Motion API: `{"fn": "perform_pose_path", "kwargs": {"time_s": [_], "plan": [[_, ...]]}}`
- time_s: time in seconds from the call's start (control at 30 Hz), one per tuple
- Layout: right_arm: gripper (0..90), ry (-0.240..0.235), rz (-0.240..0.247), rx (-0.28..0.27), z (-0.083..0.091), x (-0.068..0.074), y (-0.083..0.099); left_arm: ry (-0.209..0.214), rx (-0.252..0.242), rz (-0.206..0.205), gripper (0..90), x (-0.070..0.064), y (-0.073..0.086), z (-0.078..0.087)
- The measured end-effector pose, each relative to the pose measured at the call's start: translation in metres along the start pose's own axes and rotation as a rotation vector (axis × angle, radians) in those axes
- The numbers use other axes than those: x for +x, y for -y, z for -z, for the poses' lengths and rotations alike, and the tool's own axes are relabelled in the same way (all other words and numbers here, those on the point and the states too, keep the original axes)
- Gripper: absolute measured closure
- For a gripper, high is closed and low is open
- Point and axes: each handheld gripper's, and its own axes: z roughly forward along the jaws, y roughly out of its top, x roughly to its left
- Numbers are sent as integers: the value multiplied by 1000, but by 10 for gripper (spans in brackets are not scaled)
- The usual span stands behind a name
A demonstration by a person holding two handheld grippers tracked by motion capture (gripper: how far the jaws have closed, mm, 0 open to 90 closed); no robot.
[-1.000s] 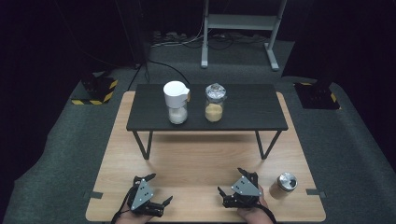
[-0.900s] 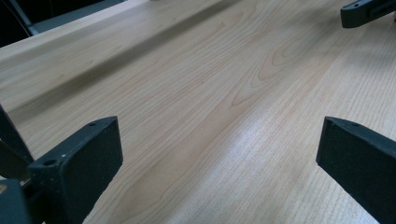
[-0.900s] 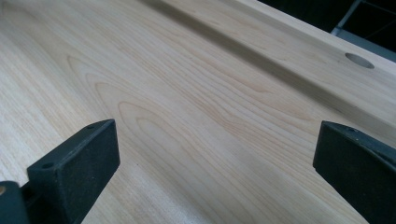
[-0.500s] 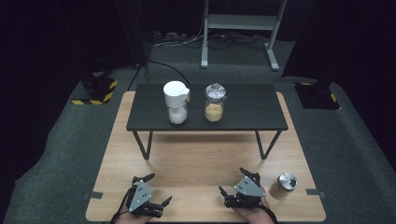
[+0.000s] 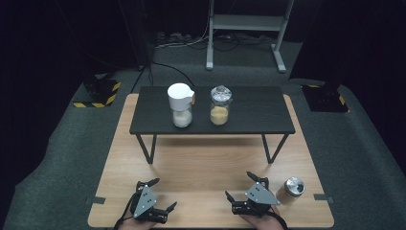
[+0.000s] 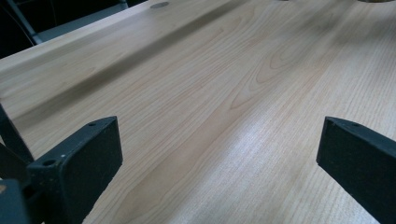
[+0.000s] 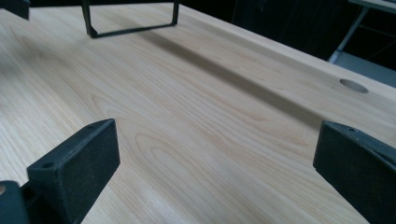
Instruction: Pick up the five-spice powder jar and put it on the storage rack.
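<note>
On the small black table point(image 5: 258, 112) stand a white-lidded jar of white powder point(image 5: 180, 106) and a glass jar of tan grains point(image 5: 219, 106), side by side. A short jar with a metal lid point(image 5: 292, 188) sits on the wooden tabletop point(image 5: 206, 163) near the front right. My left gripper point(image 5: 163, 194) rests open at the front left, with bare wood between its pads point(image 6: 77, 163). At the front right my right gripper point(image 5: 239, 186) is open and holds nothing, just left of the metal-lidded jar. Its own view has bare wood between its pads point(image 7: 74, 161).
The black table's thin legs point(image 5: 152, 149) stand on the wooden top, one point(image 7: 130, 18) ahead of the right gripper. A cable hole point(image 7: 353, 85) lies in the wood. Grey carpet point(image 5: 364, 143) surrounds the table, with a metal stand point(image 5: 246, 24) behind.
The right gripper has edged slightly to the right. The left gripper and the jars have not moved.
</note>
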Motion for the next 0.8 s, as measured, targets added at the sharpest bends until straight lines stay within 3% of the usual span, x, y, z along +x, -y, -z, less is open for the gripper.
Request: {"fn": "perform_pose_path", "kwargs": {"time_s": [0.27,0.8], "plan": [[0,16,7,-33,10,0,-9,1,0,-1,5,0,0,0],[0,19,-50,-105,32,-9,-23,4,4,-8,5,-1,0,0]]}}
